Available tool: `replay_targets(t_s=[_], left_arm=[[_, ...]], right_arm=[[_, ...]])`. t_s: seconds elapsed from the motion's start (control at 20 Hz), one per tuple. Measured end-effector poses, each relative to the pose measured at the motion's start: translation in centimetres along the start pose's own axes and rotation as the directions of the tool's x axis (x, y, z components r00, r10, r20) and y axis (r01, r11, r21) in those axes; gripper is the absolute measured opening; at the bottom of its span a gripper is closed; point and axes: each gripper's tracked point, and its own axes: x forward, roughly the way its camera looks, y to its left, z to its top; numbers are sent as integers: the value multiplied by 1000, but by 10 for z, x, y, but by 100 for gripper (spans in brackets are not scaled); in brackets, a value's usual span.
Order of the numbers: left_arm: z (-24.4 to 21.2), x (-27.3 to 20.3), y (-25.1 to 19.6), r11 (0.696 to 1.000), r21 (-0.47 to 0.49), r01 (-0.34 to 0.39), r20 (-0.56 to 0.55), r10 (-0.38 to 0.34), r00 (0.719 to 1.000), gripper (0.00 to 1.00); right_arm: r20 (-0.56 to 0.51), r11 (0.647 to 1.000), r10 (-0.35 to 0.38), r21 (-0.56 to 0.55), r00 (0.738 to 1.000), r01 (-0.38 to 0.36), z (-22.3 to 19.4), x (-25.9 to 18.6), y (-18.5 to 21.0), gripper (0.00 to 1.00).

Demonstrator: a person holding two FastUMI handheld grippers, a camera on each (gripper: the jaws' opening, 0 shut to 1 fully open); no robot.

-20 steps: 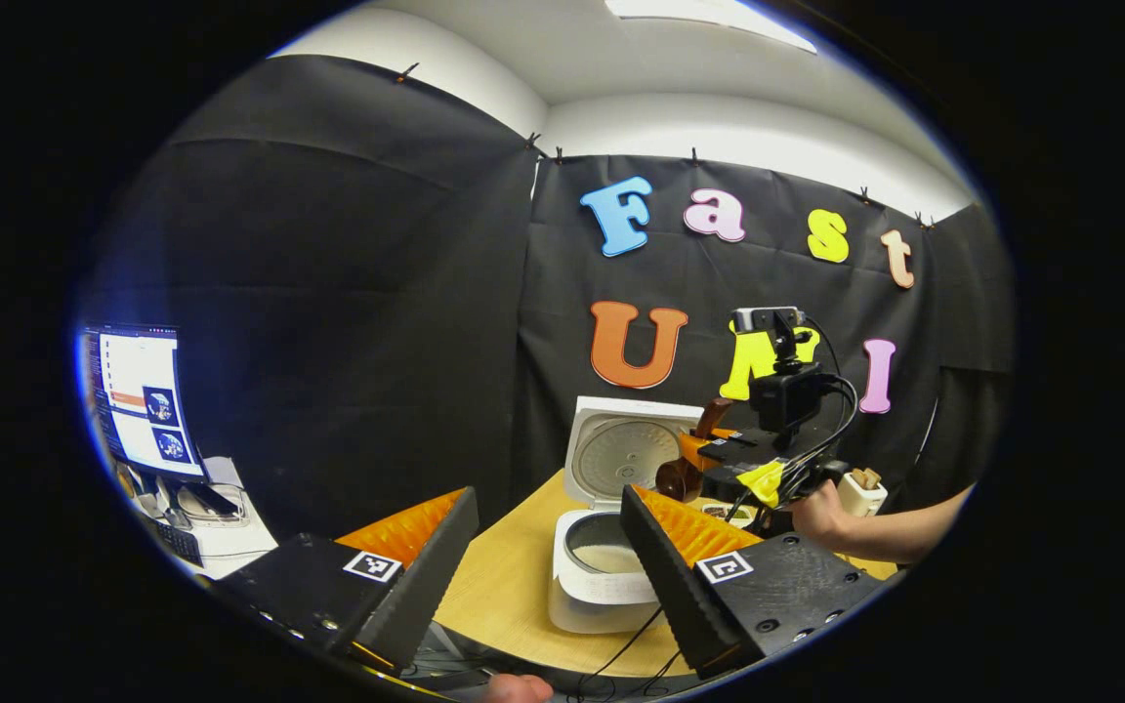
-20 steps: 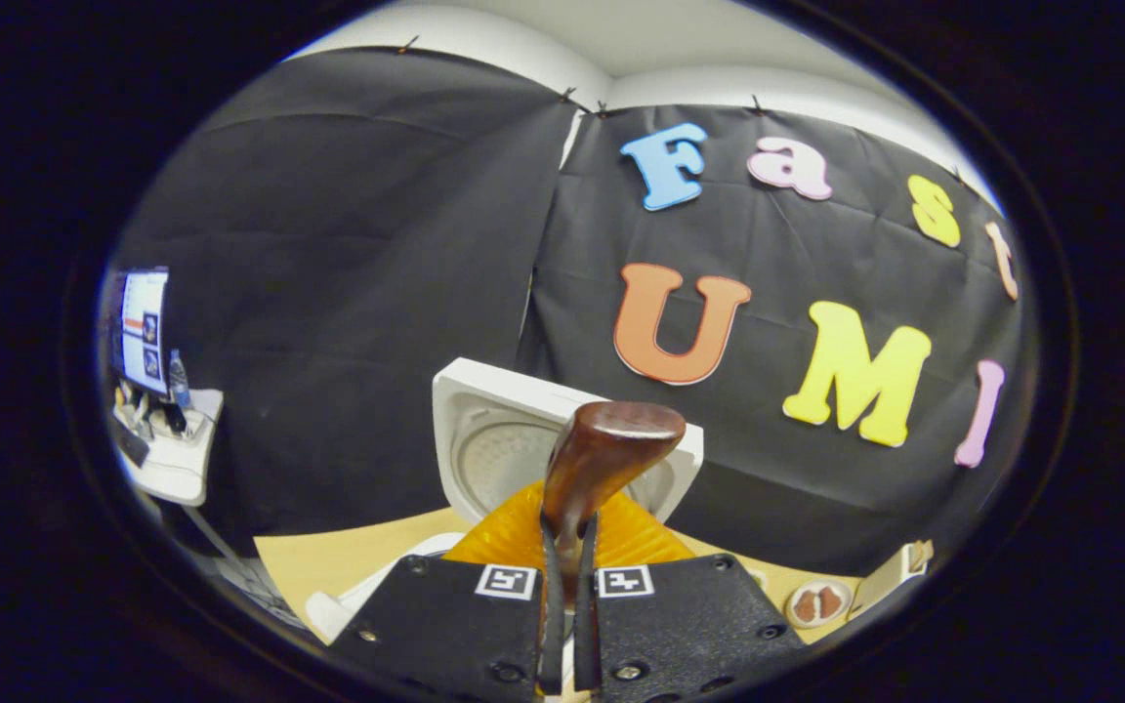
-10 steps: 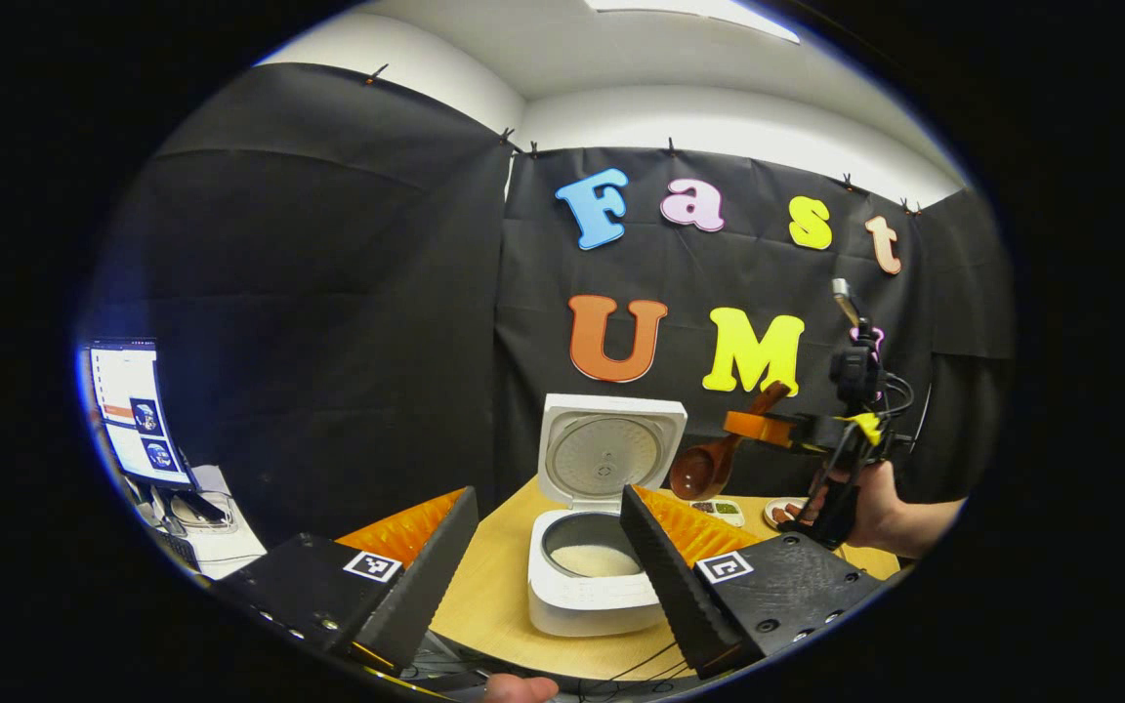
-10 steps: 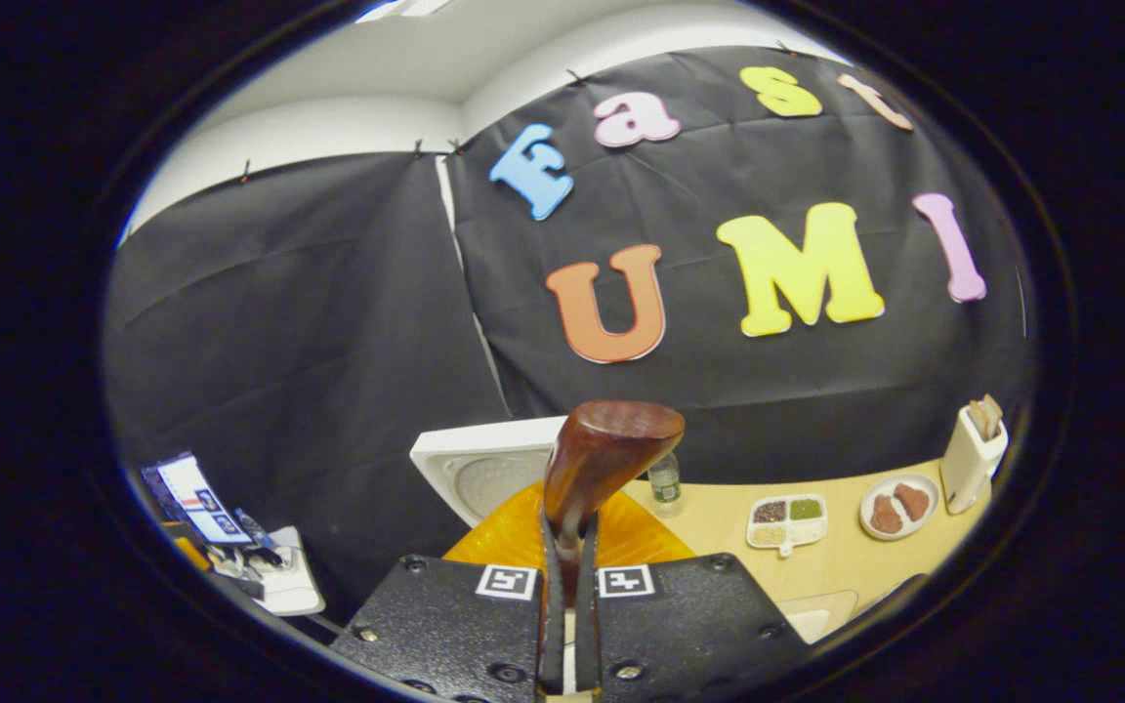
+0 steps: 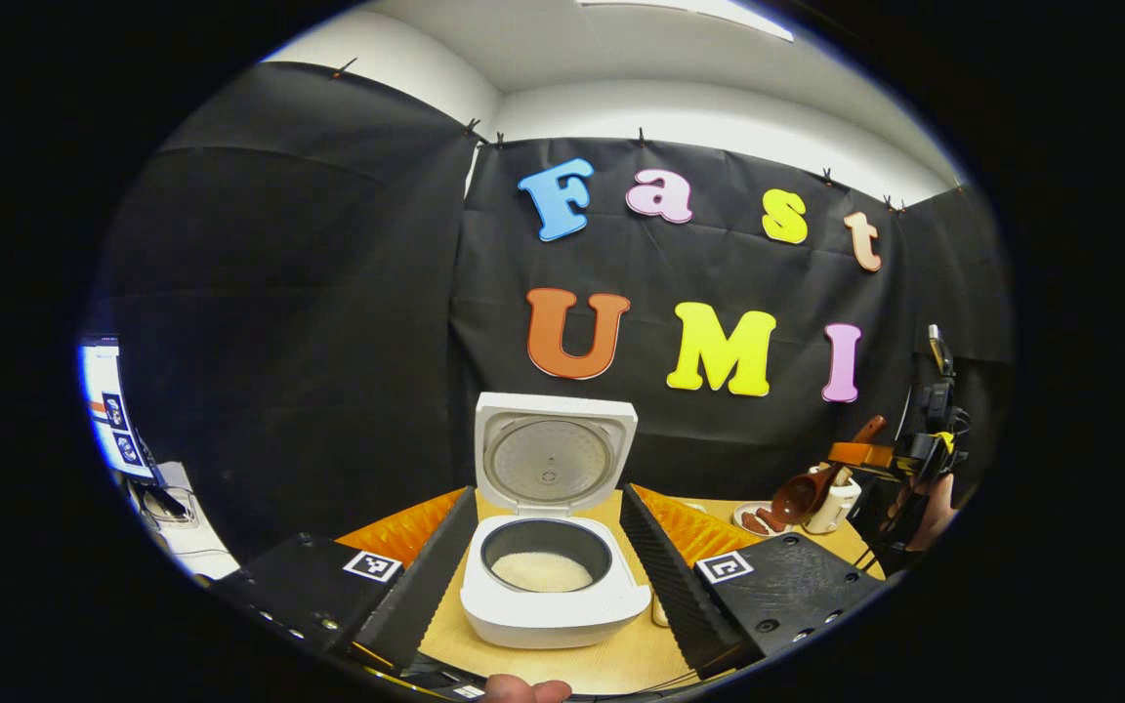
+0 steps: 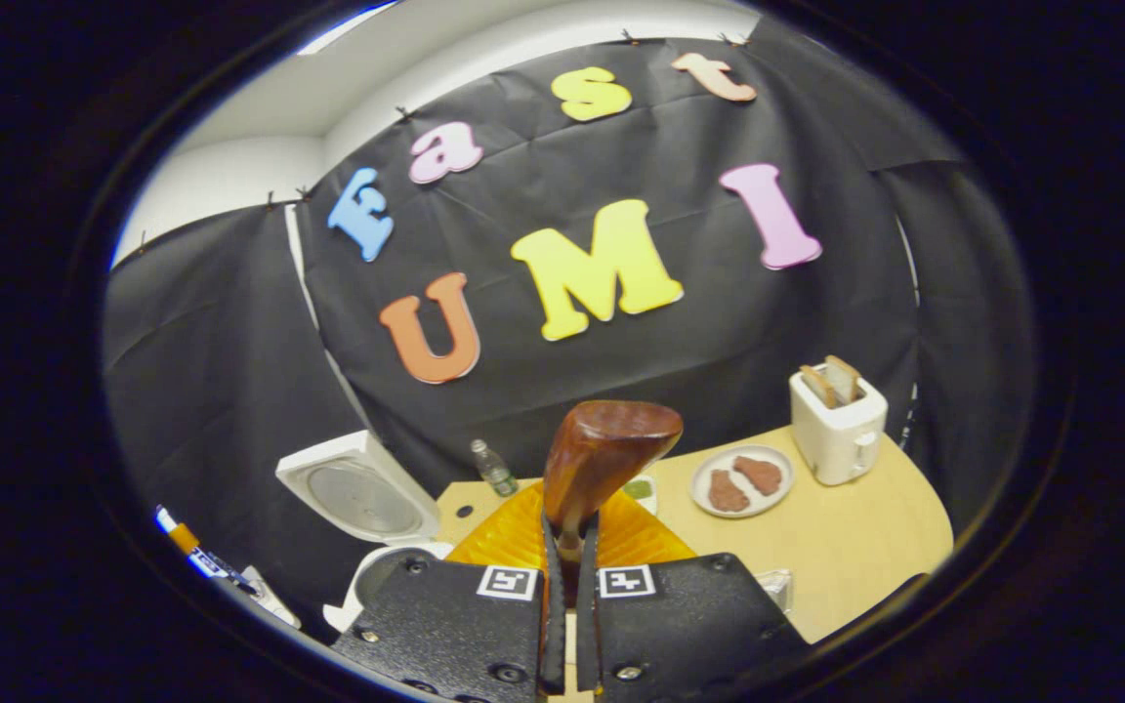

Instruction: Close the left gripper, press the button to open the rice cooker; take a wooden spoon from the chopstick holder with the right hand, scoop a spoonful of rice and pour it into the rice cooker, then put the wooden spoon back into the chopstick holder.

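Right gripper [image 6: 567, 586] fingers clamp the wooden spoon [image 6: 602, 459]; chopstick holder [image 6: 838, 420] at 2 o'clock. Left gripper [image 5: 548, 561] fingers spread apart, framing the open rice cooker [image 5: 553, 547] on the table [image 5: 523, 659].

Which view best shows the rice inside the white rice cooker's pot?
The left gripper view: it looks into the white rice cooker at the rice. The right gripper view catches just its raised lid and rim.

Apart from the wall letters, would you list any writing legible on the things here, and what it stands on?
None is legible.
Square markers: coded patterns, no words.
Rice cooker: no writing to be made out.
Bottle, its label: too small to read.
Monitor: too blurred to read.
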Motion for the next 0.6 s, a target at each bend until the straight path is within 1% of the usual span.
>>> replay_targets(t_s=[0.15, 0.35, 0.45, 0.6], left_arm=[[-4, 12, -19, 1000, -2, 13, -18, -13, 1000, 94], [-7, 23, -38, 1000, -10, 18, -36, -18, 999, 94], [-9, 25, -45, 1000, -4, 14, -49, -14, 999, 94], [-13, 28, -52, 1000, 6, 9, -67, -8, 998, 94]], right_arm=[[-19, 996, -83, 18, 996, 83, -9, -1, -57, 10], [-65, 986, -166, 21, 984, 168, -36, 6, -115, 9], [-98, 979, -200, 18, 975, 203, -55, 12, -138, 9], [-139, 973, -225, 18, 964, 230, -78, 22, -160, 9]])
